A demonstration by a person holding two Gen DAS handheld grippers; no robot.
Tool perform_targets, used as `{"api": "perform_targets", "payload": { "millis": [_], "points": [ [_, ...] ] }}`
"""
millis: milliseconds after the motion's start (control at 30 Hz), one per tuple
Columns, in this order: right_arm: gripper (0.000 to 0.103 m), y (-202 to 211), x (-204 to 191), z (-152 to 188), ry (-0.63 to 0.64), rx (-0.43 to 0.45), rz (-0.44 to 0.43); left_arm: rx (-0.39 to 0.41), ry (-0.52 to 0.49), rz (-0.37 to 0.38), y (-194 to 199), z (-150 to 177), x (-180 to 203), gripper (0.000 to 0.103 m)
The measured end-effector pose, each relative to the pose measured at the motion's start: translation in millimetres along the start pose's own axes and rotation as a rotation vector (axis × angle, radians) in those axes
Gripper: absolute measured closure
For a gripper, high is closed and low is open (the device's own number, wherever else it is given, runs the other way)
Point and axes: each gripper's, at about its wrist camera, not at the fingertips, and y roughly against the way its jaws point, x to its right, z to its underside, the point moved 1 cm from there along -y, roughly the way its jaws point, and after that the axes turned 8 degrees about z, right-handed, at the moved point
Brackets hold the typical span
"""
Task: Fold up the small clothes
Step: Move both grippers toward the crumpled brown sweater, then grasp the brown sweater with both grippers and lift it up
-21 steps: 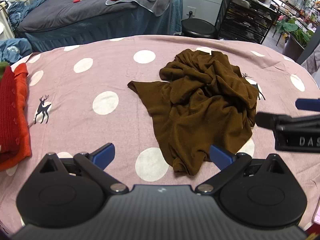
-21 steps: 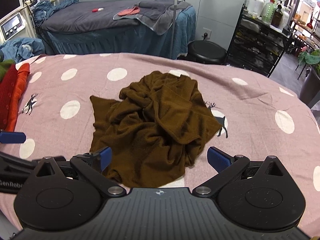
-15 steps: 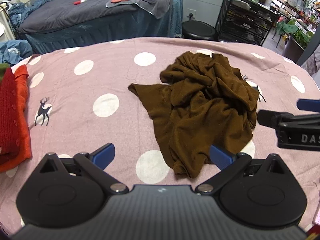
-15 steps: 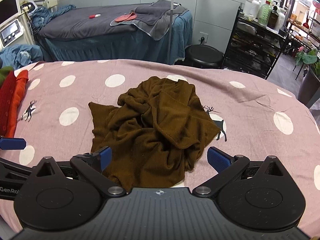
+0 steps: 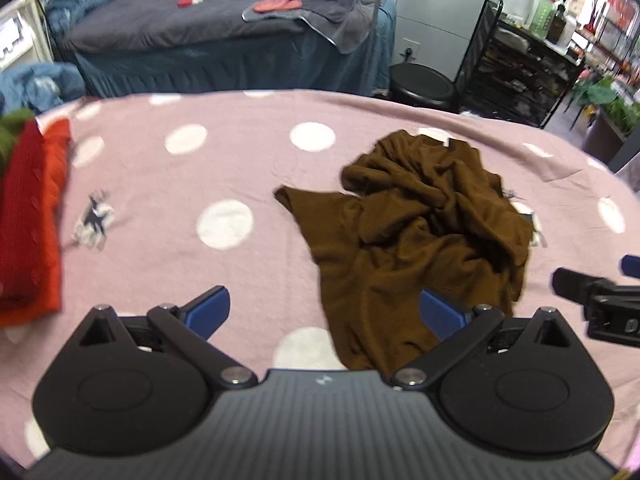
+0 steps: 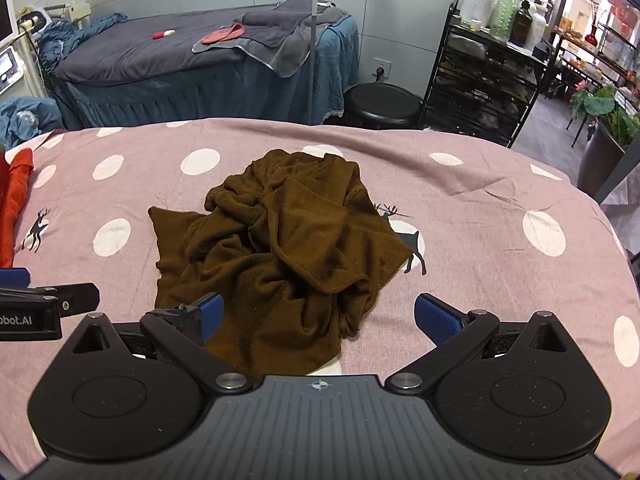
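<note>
Right wrist view shows the brown garment (image 6: 280, 256) crumpled in a heap mid-bedspread (image 6: 500, 240), nothing folded yet. Both the right gripper (image 6: 318, 318) and left gripper (image 5: 324, 312) hover at its near edge, jaws spread wide and empty, likely to catch the hem and spread it flat.

**A:** What makes up the left gripper (image 5: 324, 314)?

**B:** A ribbed dark-grey body with a small white mark at its front edge; two round black housings, each with a triangular cut-out; black link arms on silver screws; blue ridged pads (image 5: 440, 314).

**A:** And the right gripper (image 6: 318, 318)?

**B:** The same build (its mark is a crosshair). Seen side-on from the other camera, each black casing carries white lettering, cut off at the frame edge.
</note>
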Motion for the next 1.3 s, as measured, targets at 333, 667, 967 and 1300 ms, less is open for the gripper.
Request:
{"api": "perform_targets", "payload": {
  "millis": [333,667,967,1300],
  "points": [
    [0.000,-16.4,7.9,0.1,-0.020,0.041,-0.048,-0.040,-0.105,0.000,-34.4,-0.2,17.3,0.000],
    [0.000,-71.4,-3.7,-13.8,0.043,0.044,-0.094,-0.103,-0.256,0.035,-80.1,-1.1,11.0,0.000],
    [0.030,-104.2,-19.3,-19.6,0.122,-0.025,-0.092,-0.178,-0.268,0.197,-117.6,1.0,35.1,0.026],
    [0.096,-54.8,51.5,-11.7,-0.060,-0.004,-0.067,-0.246,-0.307,0.344,-104.0,22.0,56.7,0.100]
  ]
}}
